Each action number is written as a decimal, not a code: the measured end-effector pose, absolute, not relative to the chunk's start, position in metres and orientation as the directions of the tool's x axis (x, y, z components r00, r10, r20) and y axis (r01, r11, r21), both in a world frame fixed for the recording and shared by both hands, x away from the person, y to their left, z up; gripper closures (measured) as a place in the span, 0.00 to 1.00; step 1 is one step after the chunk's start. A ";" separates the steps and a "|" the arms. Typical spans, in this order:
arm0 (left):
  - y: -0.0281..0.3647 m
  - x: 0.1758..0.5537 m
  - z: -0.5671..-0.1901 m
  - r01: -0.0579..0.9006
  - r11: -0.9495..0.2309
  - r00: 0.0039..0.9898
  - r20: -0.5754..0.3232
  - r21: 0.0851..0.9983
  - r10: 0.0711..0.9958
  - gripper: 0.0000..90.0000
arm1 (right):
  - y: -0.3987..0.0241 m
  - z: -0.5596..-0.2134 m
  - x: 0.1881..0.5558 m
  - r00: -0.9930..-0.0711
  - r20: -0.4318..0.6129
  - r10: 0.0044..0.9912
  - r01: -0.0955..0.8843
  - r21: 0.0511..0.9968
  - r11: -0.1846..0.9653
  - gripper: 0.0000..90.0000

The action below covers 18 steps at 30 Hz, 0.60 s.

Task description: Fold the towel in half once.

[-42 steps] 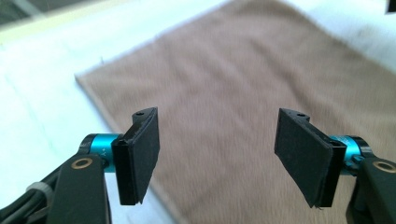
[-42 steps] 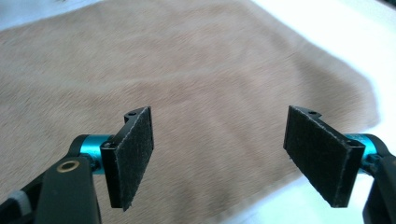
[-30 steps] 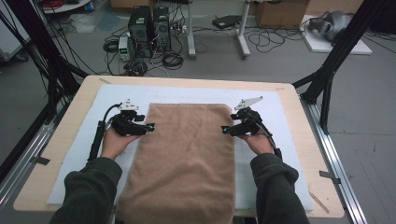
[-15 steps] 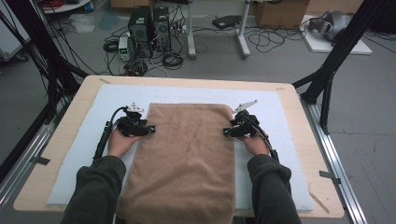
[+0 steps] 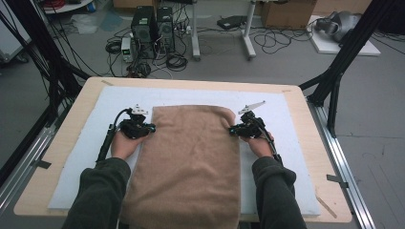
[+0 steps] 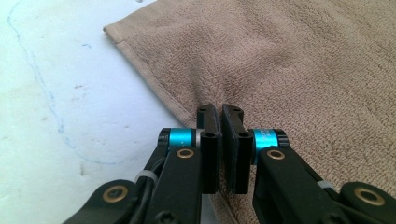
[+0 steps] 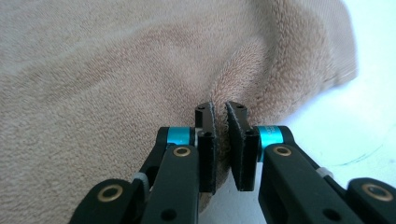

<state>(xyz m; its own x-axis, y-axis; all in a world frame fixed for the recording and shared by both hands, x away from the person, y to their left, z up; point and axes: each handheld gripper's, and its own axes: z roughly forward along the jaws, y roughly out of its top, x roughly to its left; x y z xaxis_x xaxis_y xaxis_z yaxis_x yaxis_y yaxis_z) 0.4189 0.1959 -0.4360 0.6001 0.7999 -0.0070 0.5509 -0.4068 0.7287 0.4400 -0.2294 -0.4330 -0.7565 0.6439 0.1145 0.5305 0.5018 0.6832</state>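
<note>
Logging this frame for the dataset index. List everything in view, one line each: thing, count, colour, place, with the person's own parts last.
towel: one, tan, lengthwise down the middle of the table, near end hanging over the front edge.
mat: one, pale blue-white, under the towel.
table: one, light wood, centre of the high view.
computer towers: two, black, on the floor beyond the table.
cables: many, black, across the floor.
frame posts: several, black, at both sides of the table.
cardboard box: one, brown, far floor.
left gripper: one, black with blue rings, shut on the towel's left edge.
right gripper: one, black with blue rings, shut on the towel's right edge.
sleeves: two, dark green, bottom.
</note>
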 end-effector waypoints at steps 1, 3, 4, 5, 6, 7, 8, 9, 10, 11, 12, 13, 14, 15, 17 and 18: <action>0.198 0.418 -0.433 0.549 -0.394 0.598 -0.017 0.737 0.801 0.95 | -0.230 -0.431 0.439 -0.760 0.111 0.640 0.524 0.687 0.504 0.93; 0.202 0.416 -0.427 0.539 -0.379 0.598 -0.025 0.752 0.801 0.96 | -0.231 -0.424 0.438 -0.765 0.116 0.633 0.514 0.702 0.493 0.93; 0.204 0.414 -0.423 0.533 -0.361 0.595 -0.036 0.766 0.803 0.96 | -0.232 -0.418 0.437 -0.771 0.118 0.626 0.505 0.712 0.488 0.93; 0.207 0.412 -0.419 0.524 -0.350 0.599 -0.044 0.777 0.799 0.96 | -0.232 -0.413 0.436 -0.775 0.116 0.622 0.494 0.725 0.481 0.93; 0.210 0.409 -0.413 0.513 -0.341 0.604 -0.048 0.788 0.796 0.96 | -0.231 -0.406 0.434 -0.780 0.113 0.616 0.482 0.736 0.476 0.93; 0.211 0.406 -0.409 0.506 -0.342 0.606 -0.044 0.792 0.794 0.96 | -0.231 -0.399 0.432 -0.789 0.103 0.605 0.463 0.747 0.477 0.93; 0.214 0.402 -0.404 0.496 -0.340 0.607 -0.039 0.799 0.794 0.96 | -0.231 -0.394 0.430 -0.792 0.103 0.601 0.459 0.751 0.476 0.93; 0.217 0.398 -0.399 0.487 -0.339 0.615 -0.040 0.805 0.787 0.96 | -0.231 -0.388 0.429 -0.803 0.092 0.589 0.438 0.761 0.478 0.93; 0.220 0.393 -0.394 0.475 -0.337 0.622 -0.040 0.813 0.782 0.96 | -0.231 -0.382 0.426 -0.809 0.085 0.582 0.425 0.769 0.477 0.93; 0.223 0.388 -0.389 0.467 -0.329 0.627 -0.046 0.821 0.777 0.96 | -0.232 -0.377 0.423 -0.815 0.088 0.572 0.414 0.779 0.470 0.93; 0.226 0.380 -0.383 0.451 -0.323 0.640 -0.050 0.832 0.766 0.96 | -0.233 -0.372 0.419 -0.822 0.099 0.561 0.409 0.787 0.461 0.93; 0.227 0.375 -0.381 0.441 -0.333 0.654 -0.044 0.834 0.755 0.96 | -0.234 -0.366 0.414 -0.829 0.098 0.550 0.400 0.791 0.463 0.93; 0.229 0.367 -0.379 0.430 -0.345 0.667 -0.036 0.834 0.744 0.96 | -0.235 -0.363 0.410 -0.833 0.100 0.543 0.398 0.791 0.465 0.93; 0.230 0.360 -0.377 0.418 -0.355 0.680 -0.029 0.836 0.732 0.96 | -0.236 -0.359 0.405 -0.841 0.102 0.532 0.388 0.799 0.460 0.93; 0.233 0.340 -0.378 0.396 -0.382 0.706 -0.011 0.835 0.708 0.96 | -0.234 -0.355 0.388 -0.860 0.067 0.506 0.358 0.786 0.504 0.93; 0.234 0.333 -0.379 0.392 -0.383 0.711 -0.011 0.836 0.703 0.96 | -0.233 -0.355 0.380 -0.868 0.050 0.494 0.345 0.777 0.527 0.93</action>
<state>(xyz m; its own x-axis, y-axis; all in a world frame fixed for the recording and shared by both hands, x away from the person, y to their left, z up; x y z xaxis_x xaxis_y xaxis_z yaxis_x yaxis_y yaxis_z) 0.3331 0.2336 -0.3788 0.7114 0.7027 -0.0111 0.3917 -0.3833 0.8365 0.3797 -0.2333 -0.3552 -0.8679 0.4943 0.0500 0.3447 0.5268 0.7770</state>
